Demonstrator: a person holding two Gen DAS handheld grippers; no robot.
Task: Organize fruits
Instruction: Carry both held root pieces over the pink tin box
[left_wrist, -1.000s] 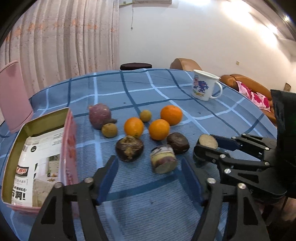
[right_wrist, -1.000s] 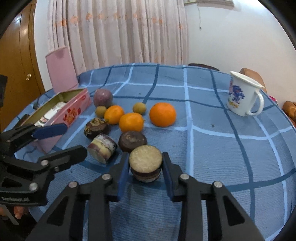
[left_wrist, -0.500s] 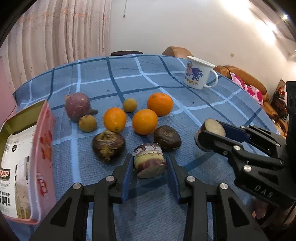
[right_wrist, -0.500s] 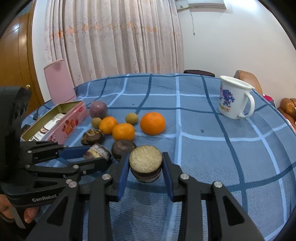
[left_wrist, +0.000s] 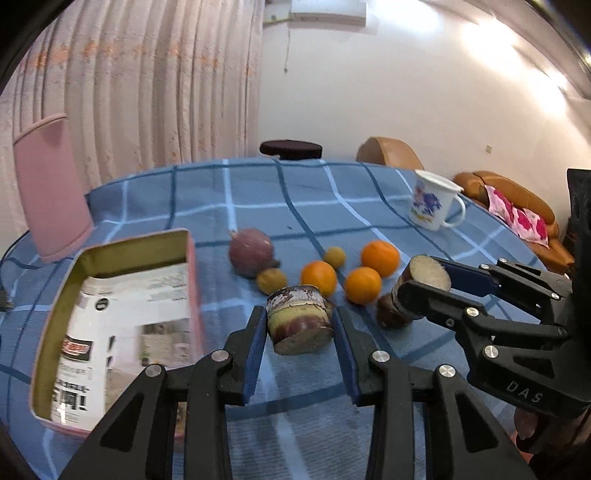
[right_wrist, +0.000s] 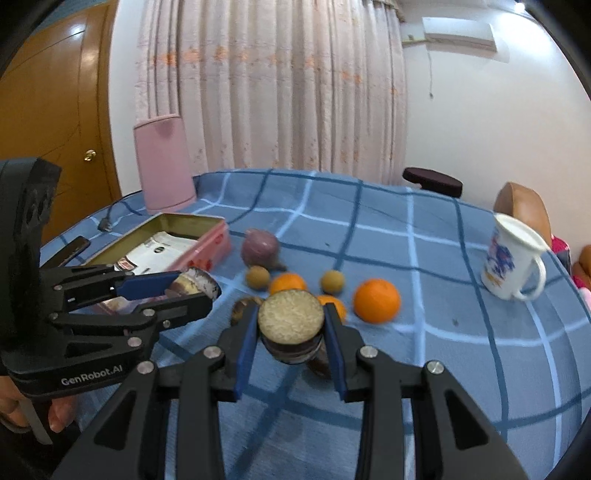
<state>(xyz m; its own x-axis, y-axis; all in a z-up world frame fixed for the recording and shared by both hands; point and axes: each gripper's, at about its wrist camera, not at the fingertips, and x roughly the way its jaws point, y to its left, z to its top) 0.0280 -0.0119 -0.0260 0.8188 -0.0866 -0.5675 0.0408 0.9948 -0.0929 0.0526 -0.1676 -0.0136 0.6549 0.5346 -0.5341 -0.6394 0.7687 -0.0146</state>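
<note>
My left gripper (left_wrist: 299, 325) is shut on a cut purple-and-yellow fruit piece (left_wrist: 297, 319) and holds it above the blue checked tablecloth (left_wrist: 258, 192). My right gripper (right_wrist: 290, 332) is shut on a dark round fruit piece with a pale flat top (right_wrist: 291, 317), also lifted; it also shows in the left wrist view (left_wrist: 424, 284). On the cloth lie three oranges (left_wrist: 380, 253), a purple round fruit (left_wrist: 251, 251), two small brown fruits (left_wrist: 271, 280) and a dark fruit (left_wrist: 388, 317).
An open pink tin (left_wrist: 122, 314) with paper packets stands at the left. A white printed mug (right_wrist: 511, 262) stands at the right. A pink upright object (right_wrist: 164, 162) stands at the far left table edge, with a cable (right_wrist: 107, 221) beside it.
My left gripper closed on the cut fruit piece and lifted it off the cloth. My right gripper has risen with its fruit piece. Both views now look higher over the table.
</note>
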